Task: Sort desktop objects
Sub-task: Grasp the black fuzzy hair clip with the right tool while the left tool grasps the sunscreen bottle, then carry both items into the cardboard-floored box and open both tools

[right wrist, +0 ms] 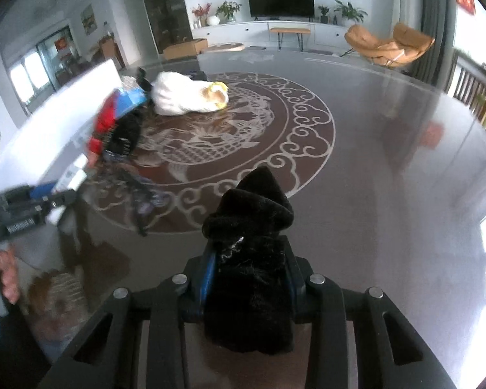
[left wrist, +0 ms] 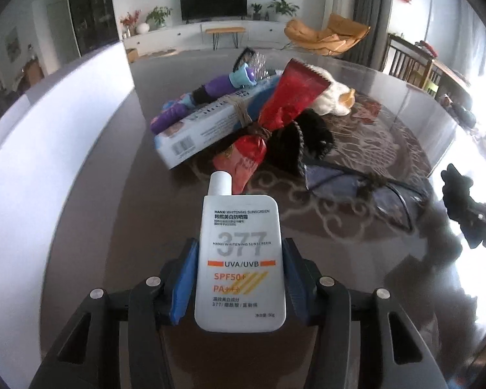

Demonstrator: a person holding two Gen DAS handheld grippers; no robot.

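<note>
Right now I worry most about the tabletop [right wrist: 388,162]: it is glossy, so anything set down carelessly could slide. My right gripper [right wrist: 249,278] clamps a black furry item [right wrist: 252,259], held above the near edge, soft enough to sag free. My left gripper [left wrist: 239,278] pinches the sunscreen bottle [left wrist: 239,259] low down, near the near edge; it may pivot.

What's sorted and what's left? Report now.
Done: no sorted group shows in either view. In hand: the left tongs clamp the sunscreen bottle; the right tongs clamp a black furry item. Left: the pile, including the white box, red bag and white plush.
</note>
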